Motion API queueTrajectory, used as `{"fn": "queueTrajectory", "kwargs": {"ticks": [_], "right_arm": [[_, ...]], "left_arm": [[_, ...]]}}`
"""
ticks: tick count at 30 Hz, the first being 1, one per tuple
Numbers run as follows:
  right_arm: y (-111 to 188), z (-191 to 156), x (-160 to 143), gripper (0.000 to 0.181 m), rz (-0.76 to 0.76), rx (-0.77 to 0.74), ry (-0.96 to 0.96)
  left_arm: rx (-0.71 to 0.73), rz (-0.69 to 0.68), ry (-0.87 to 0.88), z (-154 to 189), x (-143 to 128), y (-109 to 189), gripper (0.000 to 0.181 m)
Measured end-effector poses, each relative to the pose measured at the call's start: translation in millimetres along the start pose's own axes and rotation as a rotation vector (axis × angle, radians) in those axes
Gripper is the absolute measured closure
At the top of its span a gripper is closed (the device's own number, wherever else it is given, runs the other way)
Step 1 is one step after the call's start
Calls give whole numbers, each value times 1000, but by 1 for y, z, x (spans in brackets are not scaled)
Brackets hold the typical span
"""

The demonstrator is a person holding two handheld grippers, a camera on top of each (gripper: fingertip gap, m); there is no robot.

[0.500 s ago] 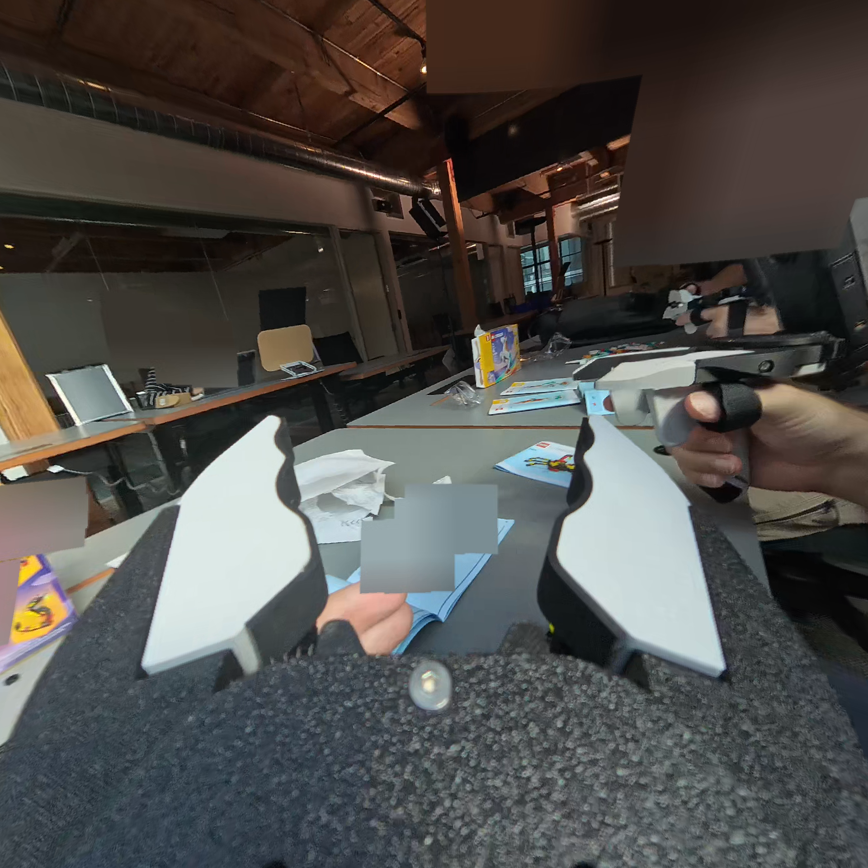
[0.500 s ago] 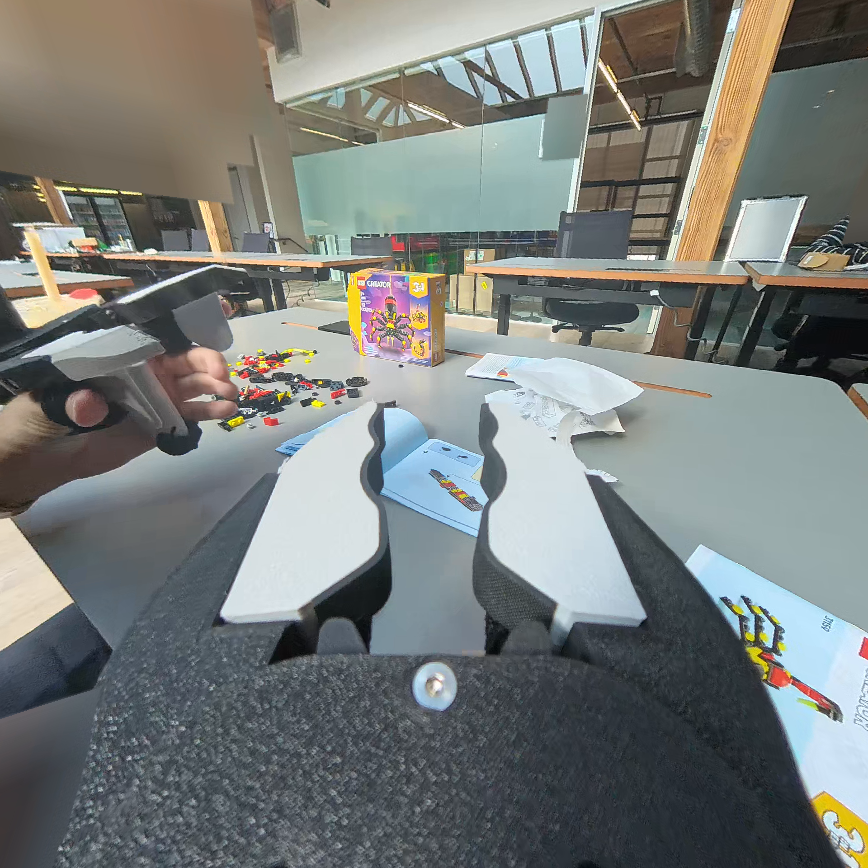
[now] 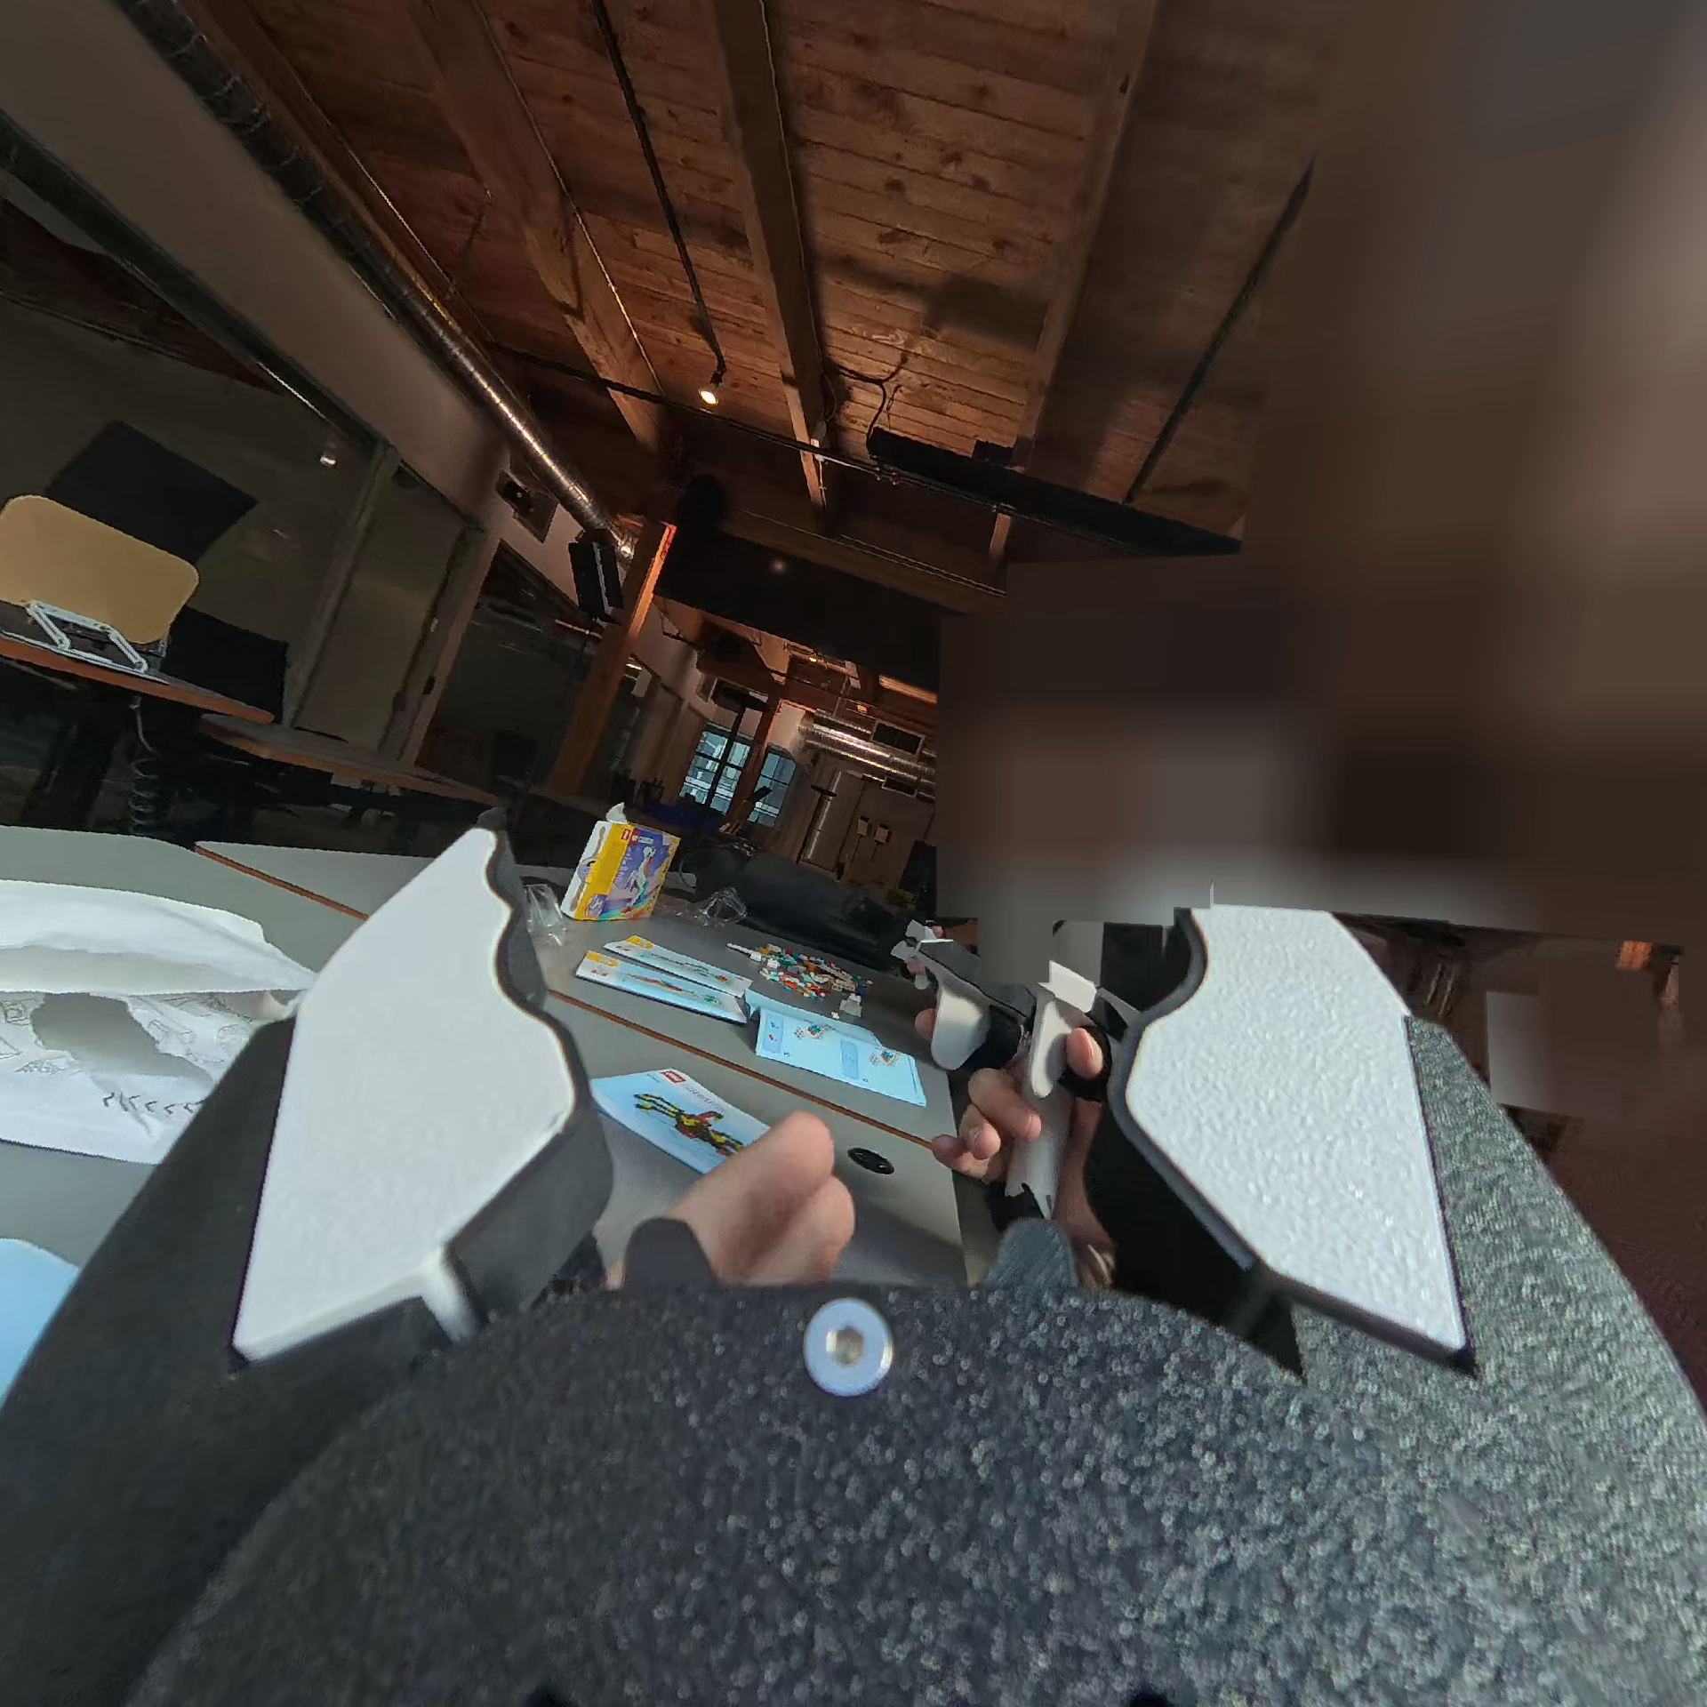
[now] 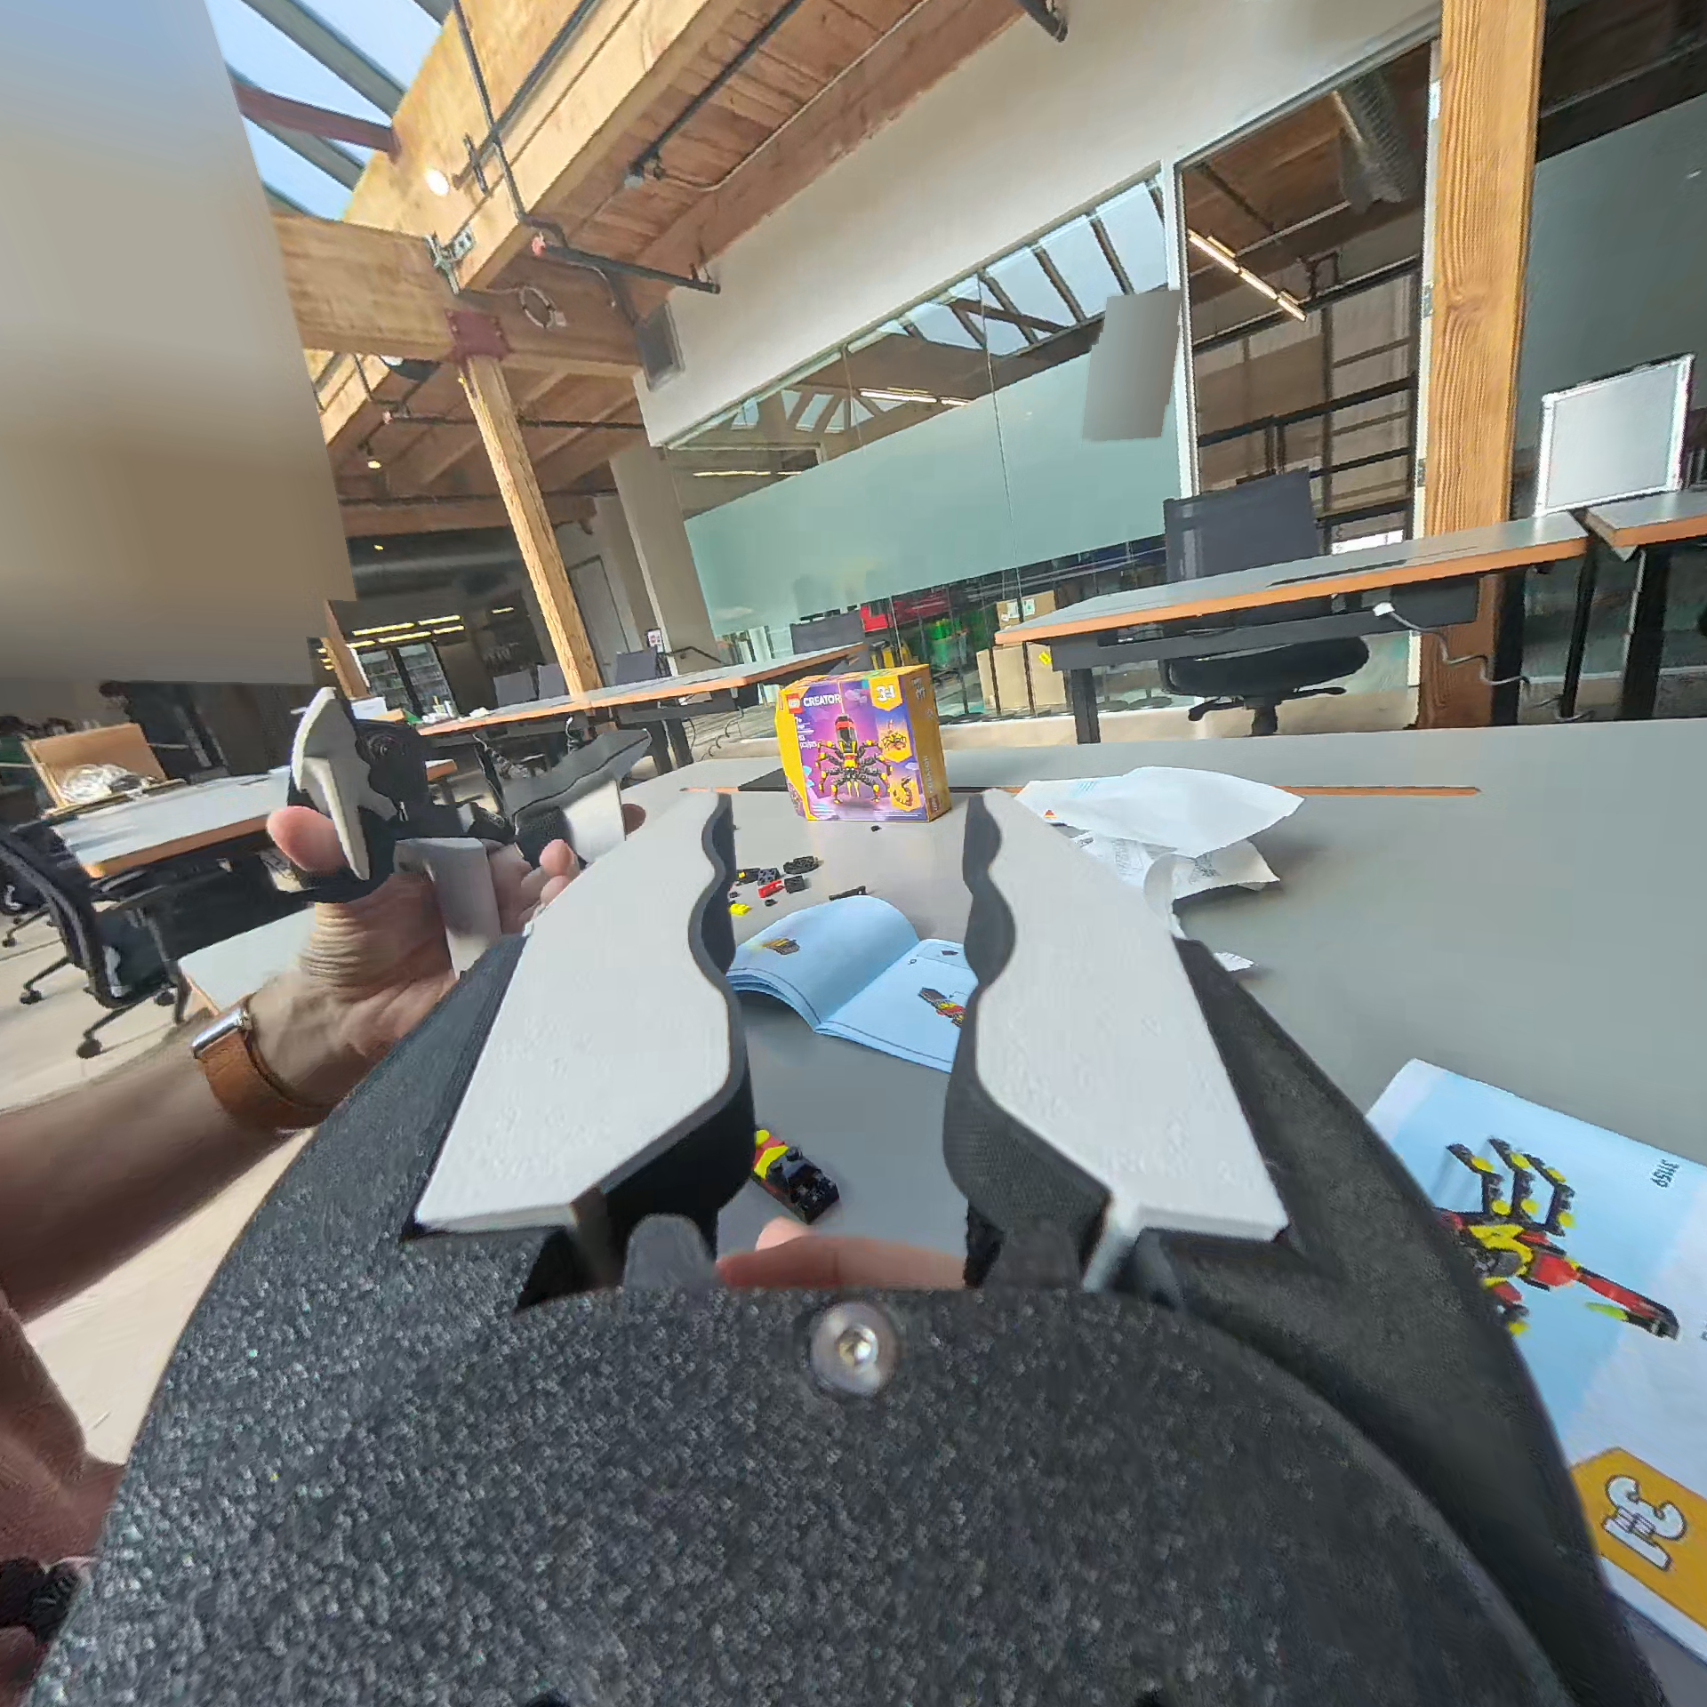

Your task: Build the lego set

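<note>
Timber-beamed open office, grey bench [image 4: 1432, 924] in the foreground. Left gripper [image 3: 845, 891] held up off the bench, fingers wide apart, gripping nothing, aimed mostly at the ceiling. Right gripper [image 4: 850, 804] likewise raised, fingers parted by a narrower gap, also empty. Lego box [image 4: 859, 744] upright at the far side of the bench. Loose bricks [image 4: 780, 873] scattered just in front of it, with an open instruction booklet [image 4: 850, 970] nearer. Small black, red and yellow part-build [image 4: 794, 1182] lying on the bench, seen low between the right fingers. Closed booklet [image 4: 1524, 1293] at the right, torn paper bags [image 4: 1164, 822] beyond.

Likely trouble from here:
- Scattering the tiny bricks with such broad fingers on the way down.
- Nudging the part-build, seemingly close under the right gripper.
- Working blind on the left, with bricks and build outside that camera's frame.
- Mixing in pieces from the second pile of bricks [image 3: 804, 974] on the adjoining bench.

Hard to read:
- Part-build half hidden behind one right finger, shape unclear.
- Loose bricks and booklet page cut off by the fingers.
- Brick types and count too small to tell.
- Large blurred patches across both views.
</note>
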State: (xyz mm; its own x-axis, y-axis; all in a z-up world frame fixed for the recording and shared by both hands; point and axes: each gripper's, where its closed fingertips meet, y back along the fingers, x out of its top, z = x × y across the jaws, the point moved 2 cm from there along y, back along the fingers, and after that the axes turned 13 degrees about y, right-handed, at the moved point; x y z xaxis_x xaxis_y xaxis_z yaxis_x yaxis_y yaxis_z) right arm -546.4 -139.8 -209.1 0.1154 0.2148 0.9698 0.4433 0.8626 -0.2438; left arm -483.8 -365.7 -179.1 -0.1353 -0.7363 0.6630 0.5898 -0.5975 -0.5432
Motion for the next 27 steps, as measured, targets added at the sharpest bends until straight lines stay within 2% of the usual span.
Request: {"fn": "queueTrajectory", "kwargs": {"ticks": [1,4,8,16,27], "right_arm": [[3,-2,-2,135,-6,-3,25],[8,1,-27,134,-112,-38,42],[12,1,-31,135,-103,-90,145],[-3,-5,-24,135,-64,-82,187],[-18,-13,-30,136,-114,-83,224]], "left_arm": [[38,-18,-57,-4,-5,1,52],[155,-96,-245,-15,-20,8,53],[179,-193,-415,-9,-34,13,53],[221,-177,-449,-15,-24,17,53],[230,-193,-508,-16,-15,32,55]]}}
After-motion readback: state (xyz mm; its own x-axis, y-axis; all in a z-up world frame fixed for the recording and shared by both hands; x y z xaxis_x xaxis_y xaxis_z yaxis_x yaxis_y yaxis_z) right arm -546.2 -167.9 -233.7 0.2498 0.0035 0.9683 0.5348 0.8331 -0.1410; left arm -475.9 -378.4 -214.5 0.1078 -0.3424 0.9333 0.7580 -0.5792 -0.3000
